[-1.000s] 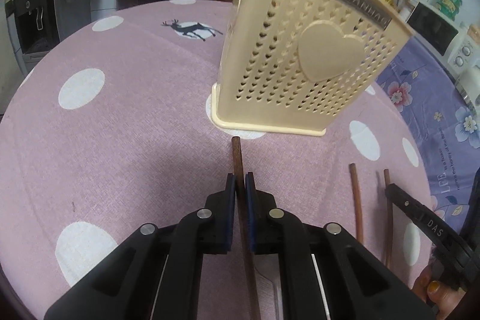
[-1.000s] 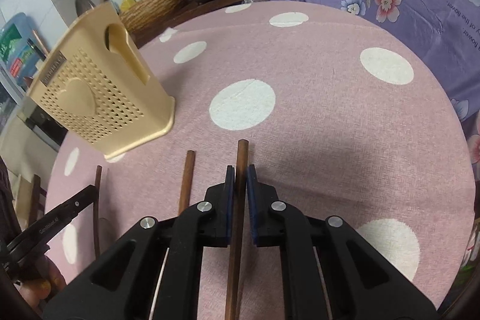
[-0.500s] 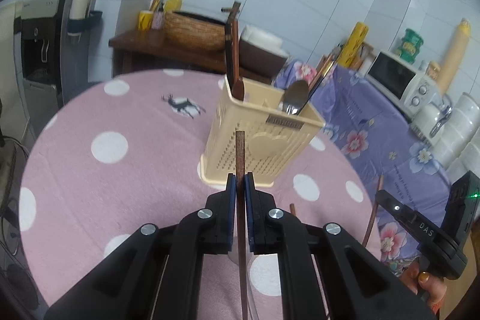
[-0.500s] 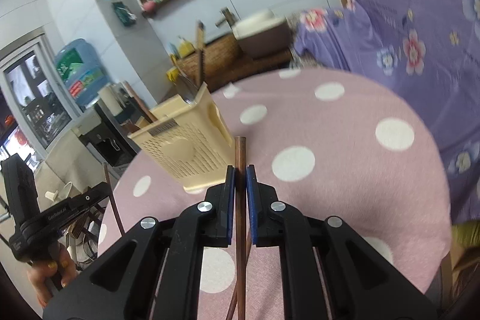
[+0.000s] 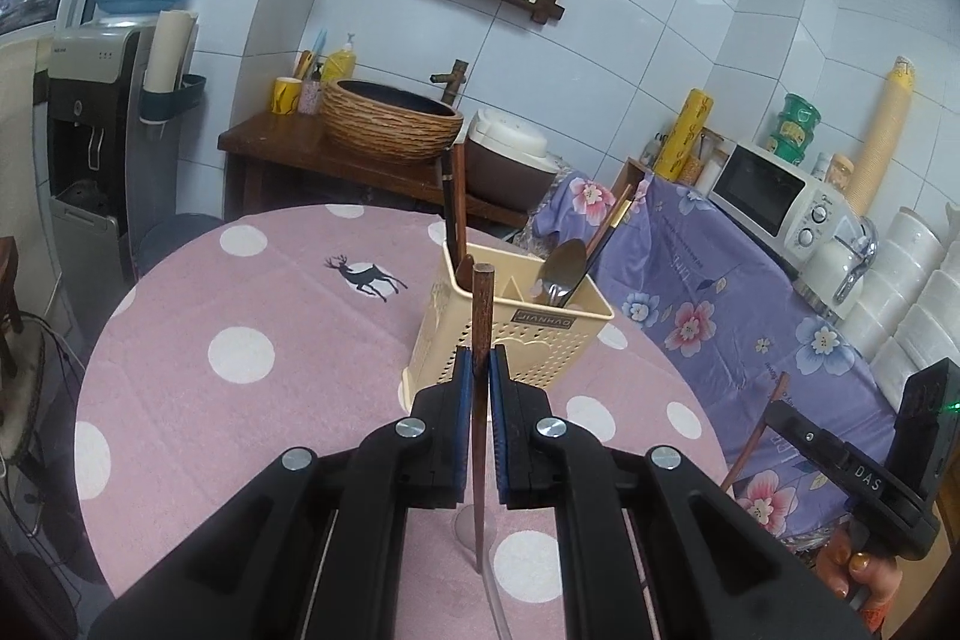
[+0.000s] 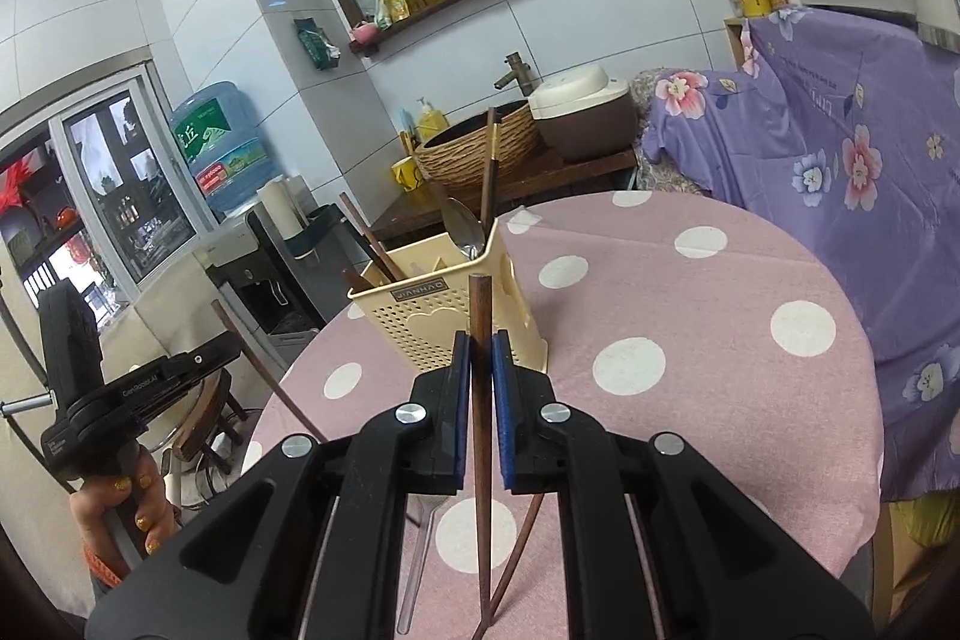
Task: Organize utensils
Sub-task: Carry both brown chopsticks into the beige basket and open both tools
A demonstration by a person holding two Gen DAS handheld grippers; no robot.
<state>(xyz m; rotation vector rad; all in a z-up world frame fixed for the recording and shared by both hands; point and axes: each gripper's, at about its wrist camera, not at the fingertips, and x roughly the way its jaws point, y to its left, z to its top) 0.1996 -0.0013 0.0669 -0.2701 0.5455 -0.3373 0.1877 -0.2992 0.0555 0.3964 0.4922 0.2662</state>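
With each chopstick pinched between clenched pads, left gripper [image 5: 478, 370] and right gripper [image 6: 479, 349] near, the cream holder [image 5: 516, 334] stands beyond on the pink table [image 5: 240, 376]; thin sticks may pivot, missing its compartment.

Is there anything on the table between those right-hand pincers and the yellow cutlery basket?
Only bare polka-dot tablecloth, seen in the right wrist view, separates the right gripper, clamped on a chopstick, from the basket.

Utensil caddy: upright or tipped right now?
Upright. The utensil caddy stands flat on the pink dotted tablecloth, open top upward, with a spoon and chopsticks sticking up out of it in both wrist views.
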